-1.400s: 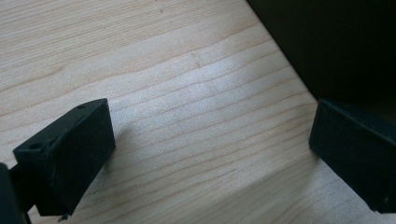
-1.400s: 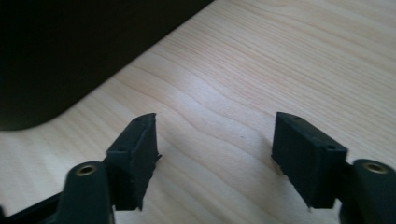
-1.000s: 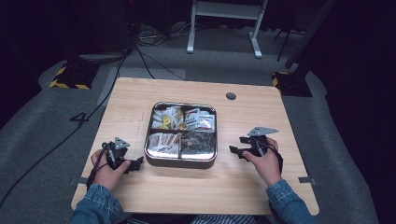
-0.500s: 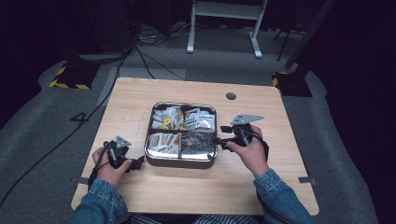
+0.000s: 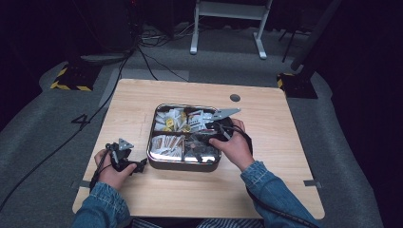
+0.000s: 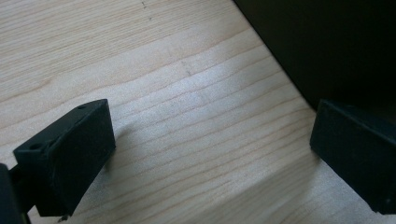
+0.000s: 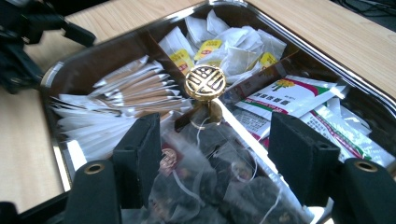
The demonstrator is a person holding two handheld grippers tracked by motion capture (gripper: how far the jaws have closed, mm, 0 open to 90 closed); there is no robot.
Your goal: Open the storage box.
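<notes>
A square metal tray (image 5: pixel 183 166) with four compartments sits mid-table, a gold knob (image 7: pixel 205 82) at its centre. It holds white tea bags with yellow tags (image 7: pixel 219 39), paper sticks (image 7: pixel 116 93), printed sachets (image 7: pixel 299 95) and dark clear-wrapped tea bags (image 7: pixel 210 186). My right gripper (image 5: pixel 199 142) hangs open over the near right compartment; in its own view the right gripper (image 7: pixel 219 154) has its jaws on either side of the dark tea bags, gripping nothing. My left gripper (image 5: pixel 137 166) rests open on the wood by the tray's near left corner, the left gripper (image 6: pixel 210 154) showing only bare table between its jaws.
The tray's dark wall (image 6: pixel 327 46) stands just beyond the left jaws. A round cable hole (image 5: pixel 235 98) sits in the wooden table (image 5: pixel 266 190) behind the tray. Cables (image 5: pixel 147 57) and a white stand's legs (image 5: pixel 228 28) lie on the floor beyond the far edge.
My right gripper has swung left from the bare table beside the tray to over the tray's near right compartment. The left gripper has barely moved.
</notes>
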